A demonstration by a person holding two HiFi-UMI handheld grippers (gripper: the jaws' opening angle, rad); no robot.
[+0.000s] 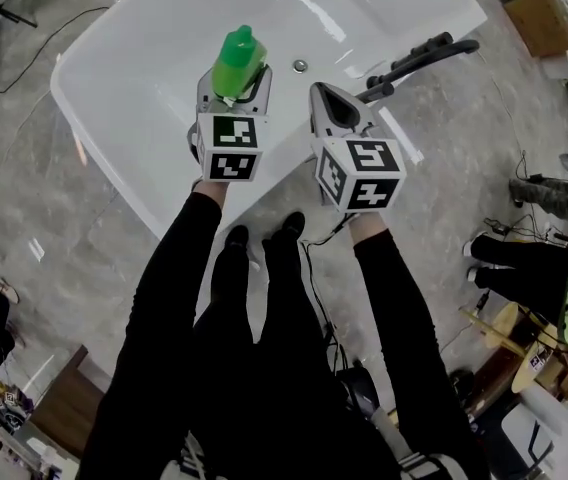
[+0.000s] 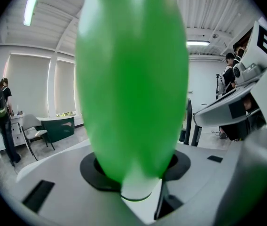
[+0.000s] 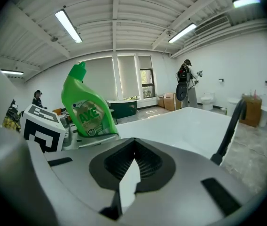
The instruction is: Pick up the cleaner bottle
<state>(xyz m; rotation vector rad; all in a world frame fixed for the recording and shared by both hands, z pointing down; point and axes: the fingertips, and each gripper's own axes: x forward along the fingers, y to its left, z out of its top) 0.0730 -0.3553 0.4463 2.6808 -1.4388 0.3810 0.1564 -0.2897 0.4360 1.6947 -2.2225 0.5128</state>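
The green cleaner bottle (image 1: pixel 239 60) is upright between the jaws of my left gripper (image 1: pixel 236 76), lifted above the white bathtub (image 1: pixel 154 63). In the left gripper view the bottle's body (image 2: pixel 133 79) fills the middle and the left gripper (image 2: pixel 136 188) is shut on it. My right gripper (image 1: pixel 326 94) hovers just to the right of it, over the tub's near rim, jaws together and empty. From the right gripper (image 3: pixel 131 172) the bottle (image 3: pixel 86 108) shows at the left with its label facing me, beside the left gripper's marker cube (image 3: pixel 42 128).
The tub has a drain (image 1: pixel 300 66) and a black faucet handle (image 1: pixel 419 58) at its right rim. A cardboard box (image 1: pixel 539 18) lies on the grey floor at the upper right. People and gear stand at the right edge (image 1: pixel 544 268). My legs are below the grippers.
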